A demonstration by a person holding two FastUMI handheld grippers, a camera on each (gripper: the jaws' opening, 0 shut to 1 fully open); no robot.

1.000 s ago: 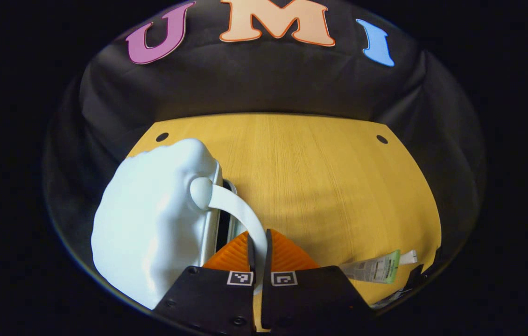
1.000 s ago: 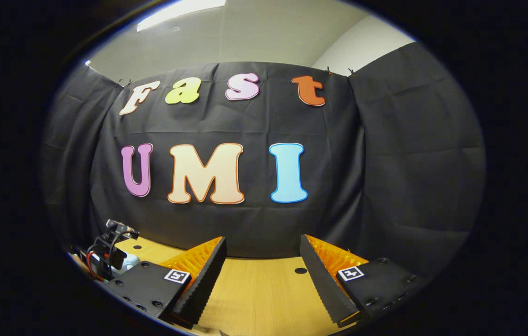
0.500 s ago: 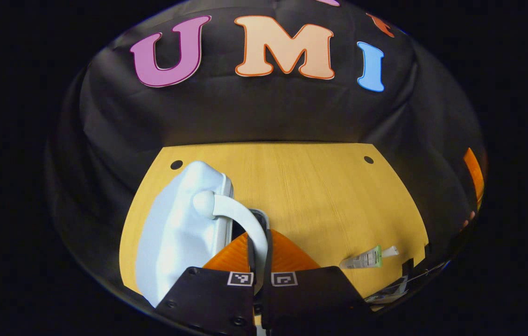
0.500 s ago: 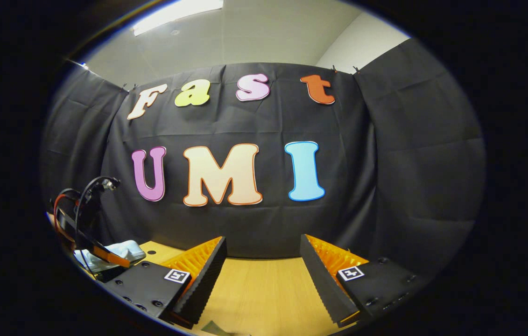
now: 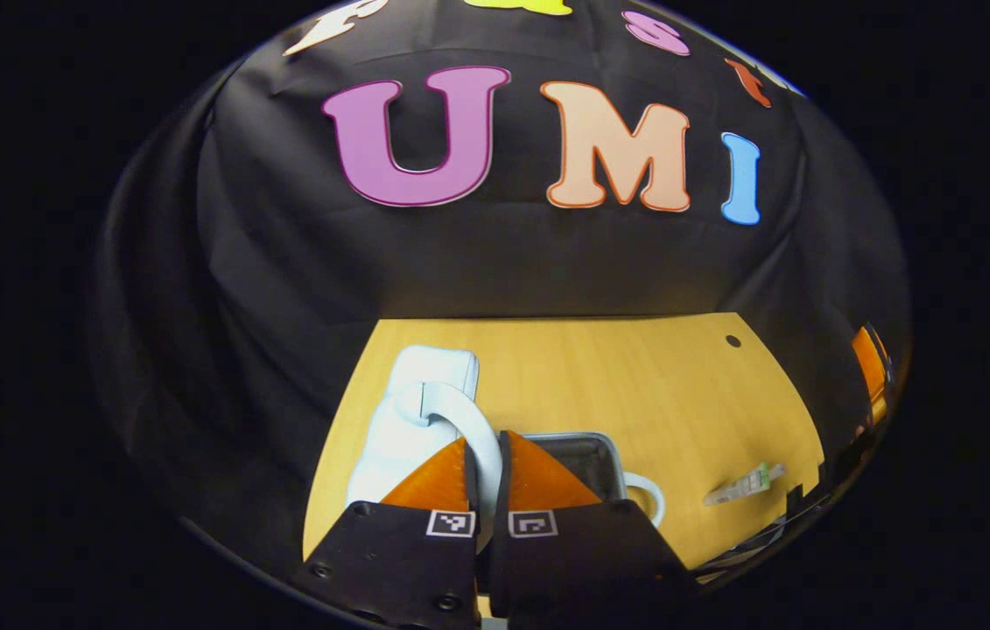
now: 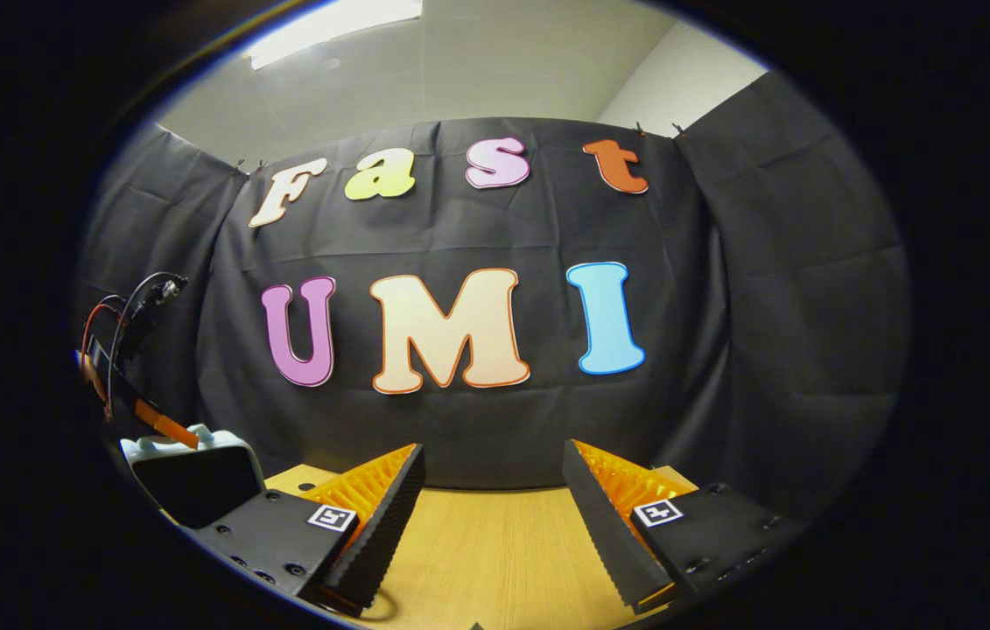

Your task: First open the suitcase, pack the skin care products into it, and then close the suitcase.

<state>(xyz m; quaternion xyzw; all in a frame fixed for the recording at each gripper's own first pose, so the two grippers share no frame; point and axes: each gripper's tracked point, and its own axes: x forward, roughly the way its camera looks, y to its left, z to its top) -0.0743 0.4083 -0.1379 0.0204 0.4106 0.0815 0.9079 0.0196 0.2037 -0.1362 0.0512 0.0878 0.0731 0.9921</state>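
I have the suitcase (image 5: 407,420) in the opening step: a small pale, hard-shelled case on the wooden table (image 5: 600,376), at about 7 o'clock in the left gripper view. Its lid is raised well off the lower half (image 5: 586,455), whose dark inside shows just right of my fingers. The lid's curved white handle (image 5: 464,420) runs down into the left gripper (image 5: 487,477), whose jaws are pressed together on it with barely a slit between them. A second white handle (image 5: 648,492) loops off the lower half at 5 o'clock.

In the right gripper view I see the lifted lid (image 6: 193,468) from its dark inner side, low at 8 o'clock, with the left gripper (image 6: 131,385) above it. The right gripper (image 6: 490,516) hangs over bare table with its jaws spread wide, holding nothing.

The skin care tube (image 5: 744,483) lies flat near the table's edge at 4 o'clock in the left gripper view, well apart from the case.

My judgement: opening is nearly done. Next I should carry the lid past upright so it rests back by itself, then let go of the handle slowly. After that the right gripper must drop to the tube, which lies low and calls for a shallow pinch across its width.
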